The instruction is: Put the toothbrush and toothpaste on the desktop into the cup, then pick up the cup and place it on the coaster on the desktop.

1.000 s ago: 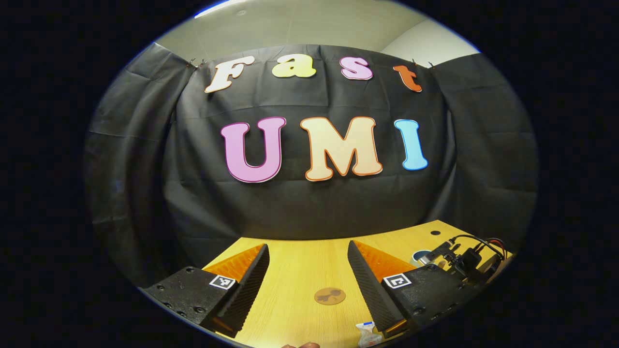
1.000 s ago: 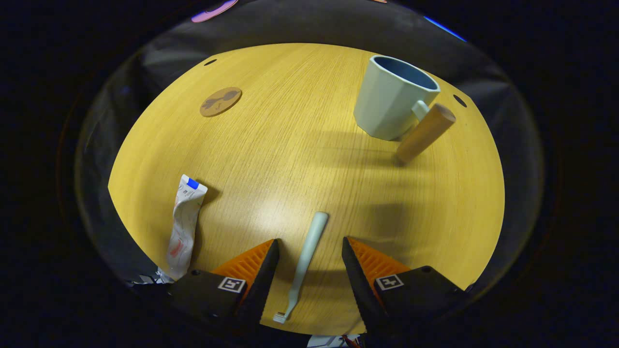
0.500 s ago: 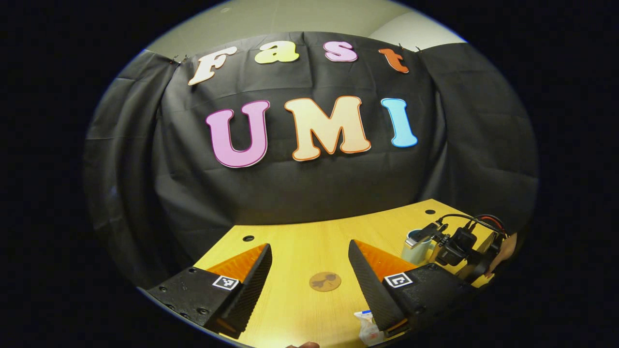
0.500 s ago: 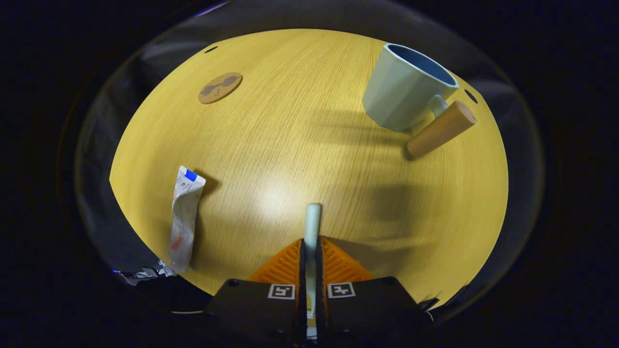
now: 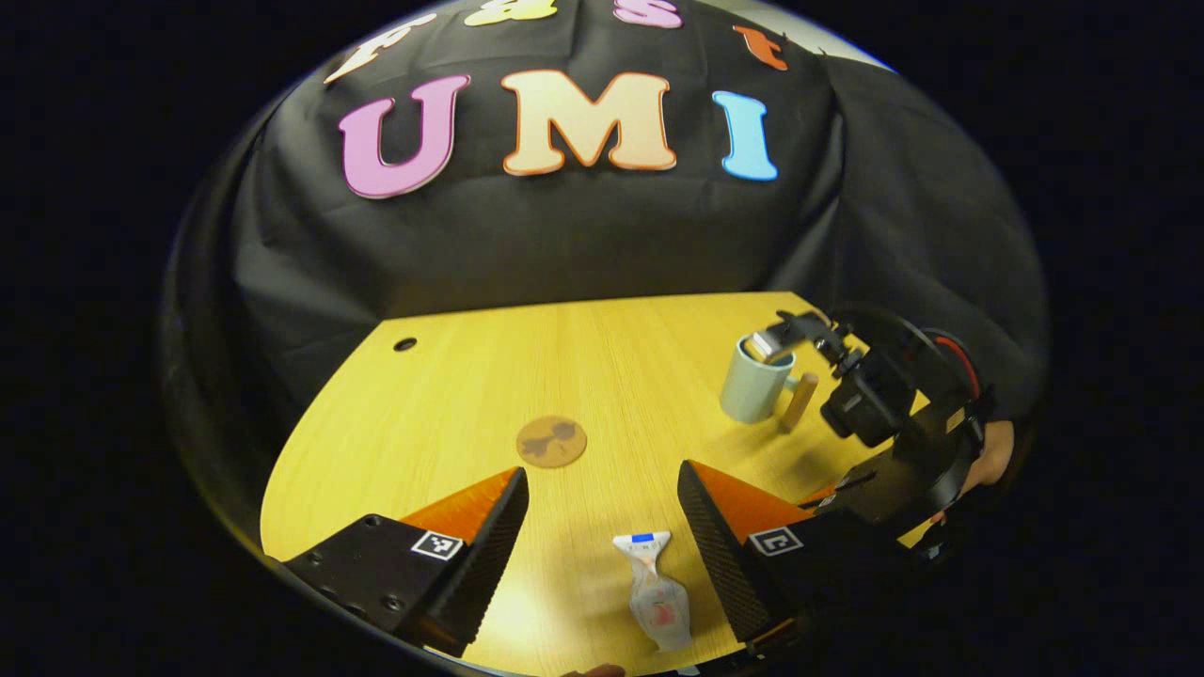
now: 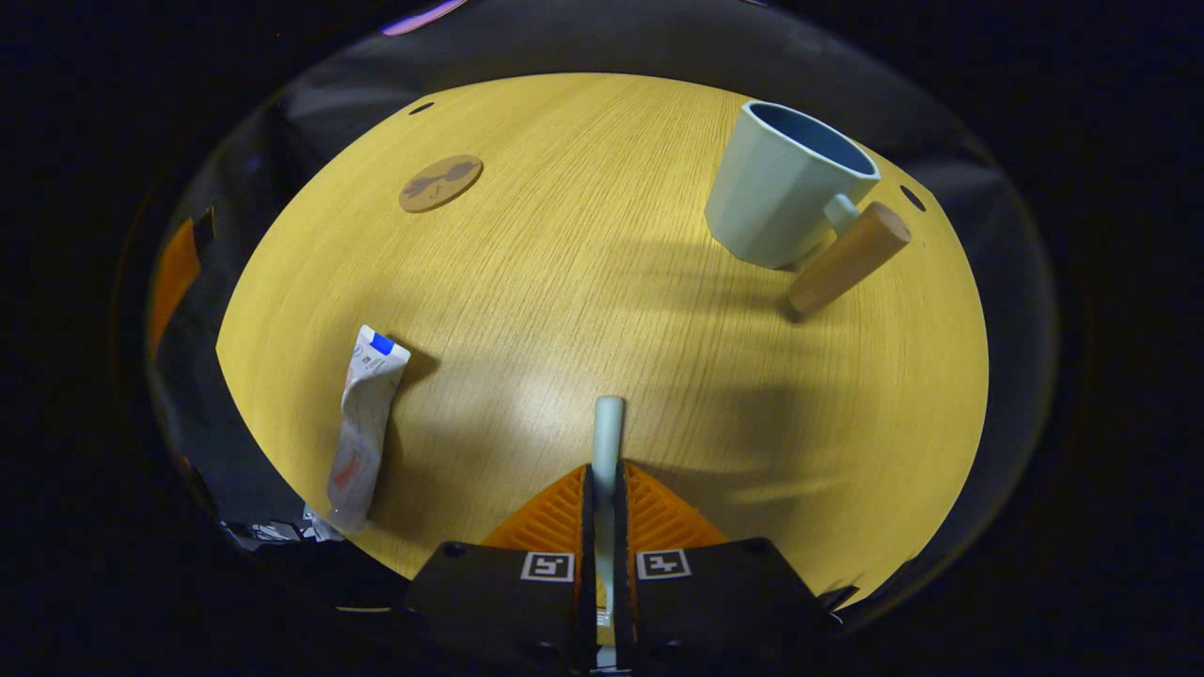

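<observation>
While the desktop (image 6: 583,282) is carrying the cup (image 6: 781,188), the left gripper (image 5: 602,527), jaws spread, is now tilting down over the toothpaste (image 5: 656,592); the right gripper (image 6: 602,489) is still pinching the toothbrush (image 6: 608,428), ready for the cup.

Left gripper view faces booth wall, high; right gripper view tilts down, nearer; both share desktop (image 5: 451,376), cup (image 6: 781,188).

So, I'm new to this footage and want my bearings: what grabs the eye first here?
The right gripper is shut on the pale toothbrush, whose handle juts forward over the wooden desktop. Beyond it to the right stands the pale blue cup with a wooden handle. In the left gripper view, the left gripper hangs open above the toothpaste, the coaster farther back.
</observation>
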Action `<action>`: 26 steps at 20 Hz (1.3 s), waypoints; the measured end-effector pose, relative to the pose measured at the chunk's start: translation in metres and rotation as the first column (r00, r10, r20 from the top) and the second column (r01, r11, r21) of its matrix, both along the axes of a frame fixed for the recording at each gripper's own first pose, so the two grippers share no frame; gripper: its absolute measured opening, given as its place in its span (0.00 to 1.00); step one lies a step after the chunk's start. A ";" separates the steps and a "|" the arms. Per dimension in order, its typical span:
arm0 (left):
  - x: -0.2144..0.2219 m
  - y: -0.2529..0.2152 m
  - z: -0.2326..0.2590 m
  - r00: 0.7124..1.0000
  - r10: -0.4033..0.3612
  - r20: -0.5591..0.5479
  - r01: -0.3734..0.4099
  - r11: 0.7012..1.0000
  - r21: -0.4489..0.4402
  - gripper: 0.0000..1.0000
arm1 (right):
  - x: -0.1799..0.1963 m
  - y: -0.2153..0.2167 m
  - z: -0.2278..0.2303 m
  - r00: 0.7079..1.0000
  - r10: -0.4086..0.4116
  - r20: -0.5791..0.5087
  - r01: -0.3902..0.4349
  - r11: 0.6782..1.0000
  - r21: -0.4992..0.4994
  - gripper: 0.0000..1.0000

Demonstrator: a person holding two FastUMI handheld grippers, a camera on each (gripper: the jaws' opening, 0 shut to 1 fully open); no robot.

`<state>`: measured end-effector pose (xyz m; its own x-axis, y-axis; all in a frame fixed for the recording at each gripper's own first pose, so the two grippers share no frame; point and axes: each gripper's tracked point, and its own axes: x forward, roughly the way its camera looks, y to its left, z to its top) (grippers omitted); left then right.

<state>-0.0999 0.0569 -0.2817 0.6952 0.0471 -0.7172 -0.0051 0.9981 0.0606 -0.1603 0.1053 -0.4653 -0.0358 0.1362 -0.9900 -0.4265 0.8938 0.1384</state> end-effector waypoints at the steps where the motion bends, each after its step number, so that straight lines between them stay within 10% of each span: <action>1: -0.006 -0.002 -0.012 0.999 -0.002 -0.040 0.002 1.000 -0.001 0.94 | 0.000 0.000 0.000 1.000 -0.004 0.006 0.003 1.000 0.005 0.10; 19: -0.056 -0.018 -0.117 0.898 0.001 -0.440 -0.010 1.000 -0.018 0.93 | 0.000 0.001 0.001 0.999 0.022 0.029 -0.023 0.999 0.034 0.10; 23: -0.054 -0.016 -0.118 0.885 0.026 -0.466 -0.036 0.999 -0.014 0.80 | 0.000 0.001 0.001 0.999 0.025 0.031 -0.026 0.999 0.037 0.10; 26: -0.049 -0.021 -0.121 0.890 0.023 -0.456 -0.040 0.999 -0.028 0.45 | 0.000 -0.003 -0.001 0.999 0.024 0.033 -0.026 0.999 0.038 0.10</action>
